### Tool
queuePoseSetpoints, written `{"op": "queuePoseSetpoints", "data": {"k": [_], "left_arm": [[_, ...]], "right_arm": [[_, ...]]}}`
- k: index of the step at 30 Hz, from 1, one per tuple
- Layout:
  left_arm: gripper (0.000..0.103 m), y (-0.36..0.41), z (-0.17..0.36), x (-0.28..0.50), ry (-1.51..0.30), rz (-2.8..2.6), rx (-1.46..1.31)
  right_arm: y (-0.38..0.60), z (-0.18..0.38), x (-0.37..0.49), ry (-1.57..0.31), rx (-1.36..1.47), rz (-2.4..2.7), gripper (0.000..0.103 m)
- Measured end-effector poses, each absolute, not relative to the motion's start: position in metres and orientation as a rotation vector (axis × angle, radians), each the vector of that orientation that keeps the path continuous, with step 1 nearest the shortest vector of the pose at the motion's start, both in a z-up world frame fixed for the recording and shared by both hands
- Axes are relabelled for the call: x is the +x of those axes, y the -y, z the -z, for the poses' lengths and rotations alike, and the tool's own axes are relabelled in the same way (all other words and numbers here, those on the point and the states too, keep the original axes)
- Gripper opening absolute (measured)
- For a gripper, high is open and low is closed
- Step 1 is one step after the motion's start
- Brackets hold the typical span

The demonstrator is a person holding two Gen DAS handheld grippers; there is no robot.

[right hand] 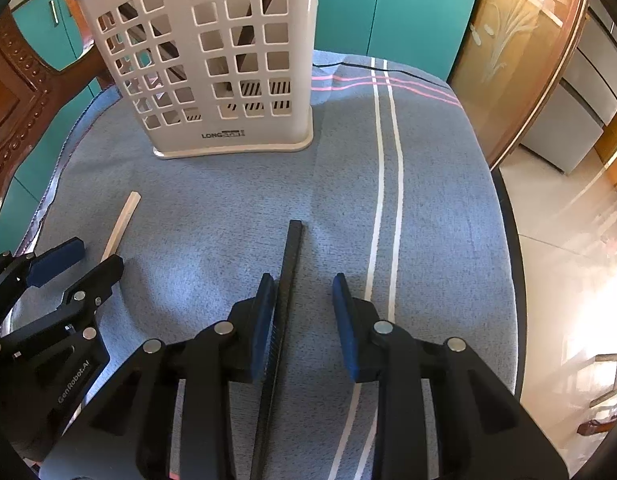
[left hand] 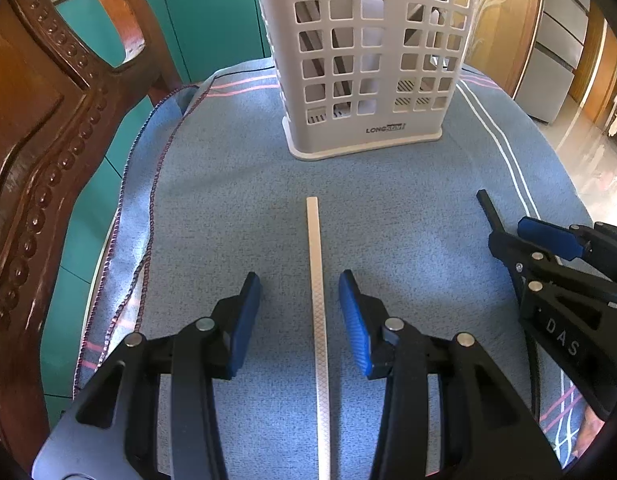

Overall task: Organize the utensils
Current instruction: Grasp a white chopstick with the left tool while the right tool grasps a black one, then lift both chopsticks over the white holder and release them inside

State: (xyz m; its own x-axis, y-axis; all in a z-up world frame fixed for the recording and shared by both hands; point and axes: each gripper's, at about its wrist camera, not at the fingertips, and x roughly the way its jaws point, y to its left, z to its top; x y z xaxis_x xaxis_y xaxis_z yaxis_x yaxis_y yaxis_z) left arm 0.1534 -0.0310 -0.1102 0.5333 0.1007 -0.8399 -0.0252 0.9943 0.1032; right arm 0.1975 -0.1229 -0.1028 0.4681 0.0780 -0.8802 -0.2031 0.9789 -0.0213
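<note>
White chopstick (left hand: 319,320) flat on blue cloth (left hand: 228,200), centred between the spread fingers of left gripper (left hand: 300,320), touching neither. Black chopstick (right hand: 282,312) between the wide fingers of right gripper (right hand: 304,324), against the left pad (right hand: 262,328), clear of the right one. Perforated holder (left hand: 368,60) upright ahead of both. Probably the grasp step: closing on each stick, then lifting toward the holder. Both grippers low, pointing forward, side by side.

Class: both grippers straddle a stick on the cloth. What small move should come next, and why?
Probably close both. The left gripper is open around the white stick, the right gripper open around the black stick; both sticks lie flat, short of the white basket.
</note>
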Motion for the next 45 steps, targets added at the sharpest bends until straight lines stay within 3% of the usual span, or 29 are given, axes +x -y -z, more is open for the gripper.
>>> {"op": "queuePoseSetpoints", "data": {"k": [23,26,28,30,37,45], "left_arm": [[0.039,0.033,0.107,0.156,-1.057,-0.066,0.104],[0.020,0.033,0.106,0.157,-1.065,-0.020,0.062],[0.014,0.035,0.108,0.157,-1.065,-0.007,0.063],[0.007,0.036,0.108,0.158,-1.064,0.004,0.053],[0.007,0.025,0.102,0.160,-1.030,0.042,-0.050],[0.007,0.025,0.032,0.130,-0.771,0.008,-0.012]], "right_arm": [[0.121,0.101,0.197,-1.060,-0.144,-0.180,0.031],[0.117,0.101,0.196,-1.062,-0.151,-0.177,0.031],[0.116,0.100,0.196,-1.065,-0.146,-0.184,0.029],[0.113,0.099,0.196,-1.072,-0.126,-0.203,0.013],[0.115,0.087,0.194,-1.071,-0.061,-0.240,0.007],[0.137,0.014,0.167,-0.812,0.017,-0.290,0.007]]}}
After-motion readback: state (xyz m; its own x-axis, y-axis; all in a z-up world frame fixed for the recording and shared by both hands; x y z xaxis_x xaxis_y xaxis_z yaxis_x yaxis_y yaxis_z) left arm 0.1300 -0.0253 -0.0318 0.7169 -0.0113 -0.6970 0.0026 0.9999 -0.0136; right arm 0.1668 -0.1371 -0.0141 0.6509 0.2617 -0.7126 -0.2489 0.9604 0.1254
